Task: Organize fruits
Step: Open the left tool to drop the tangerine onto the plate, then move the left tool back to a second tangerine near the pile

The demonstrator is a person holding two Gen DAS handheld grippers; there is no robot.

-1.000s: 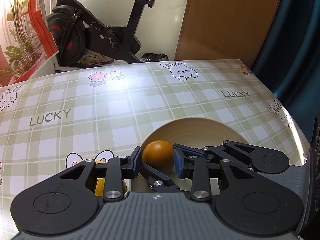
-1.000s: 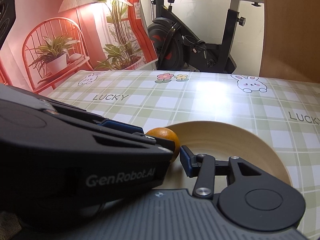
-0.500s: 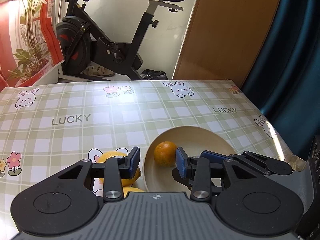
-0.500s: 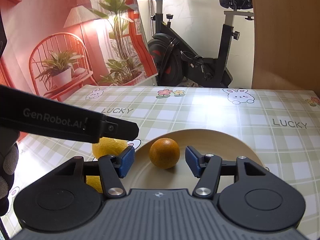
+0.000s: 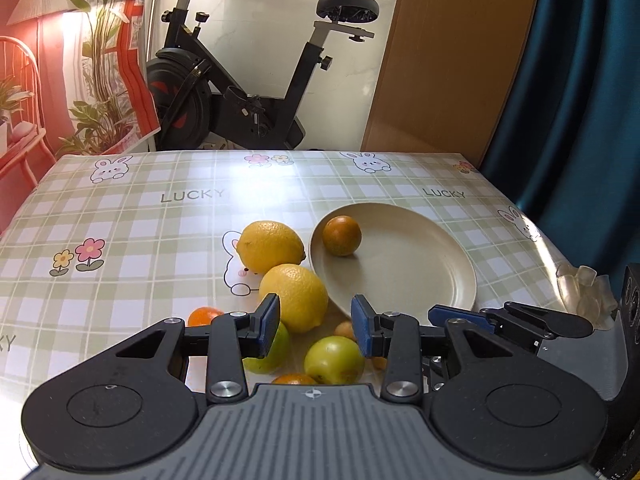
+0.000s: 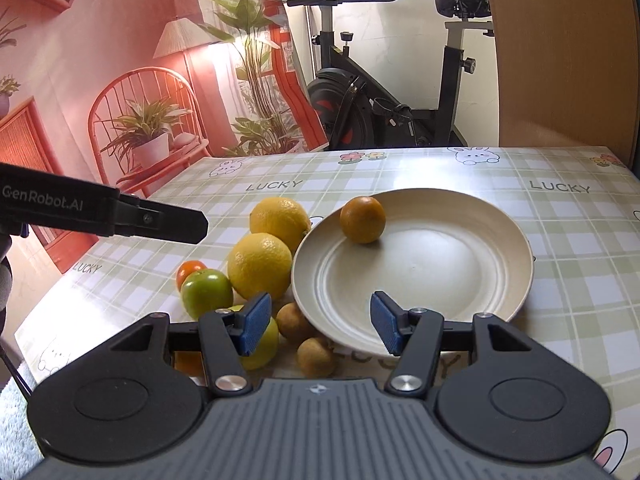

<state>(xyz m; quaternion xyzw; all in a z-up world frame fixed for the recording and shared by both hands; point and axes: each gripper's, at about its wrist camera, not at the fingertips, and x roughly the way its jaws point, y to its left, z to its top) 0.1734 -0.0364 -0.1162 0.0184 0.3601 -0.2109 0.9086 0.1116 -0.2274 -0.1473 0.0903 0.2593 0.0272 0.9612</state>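
A beige plate [image 5: 420, 264] [image 6: 440, 264] holds one small orange [image 5: 342, 235] [image 6: 363, 219] near its far left rim. Two lemons [image 5: 270, 245] [image 5: 294, 296] [image 6: 260, 266] lie left of the plate. Green apples [image 5: 334, 360] [image 6: 207, 293], a small tangerine [image 5: 204, 316] [image 6: 190, 270] and brown longans [image 6: 316, 356] lie in front of them. My left gripper [image 5: 316, 324] is open and empty above the near fruit. My right gripper [image 6: 320, 324] is open and empty above the plate's near rim; it also shows in the left wrist view [image 5: 508, 320].
The table [image 5: 140, 240] has a green checked cloth with rabbits and "LUCKY" print. An exercise bike [image 5: 248, 92] stands behind the table. A wooden panel [image 5: 448, 52] and a teal curtain [image 5: 580, 100] stand at the right. A crumpled clear wrapper [image 5: 584, 288] lies at the right edge.
Both grippers have pulled back and up from the plate, leaving the orange on it. The lemons, apples and other fruit have come into view.
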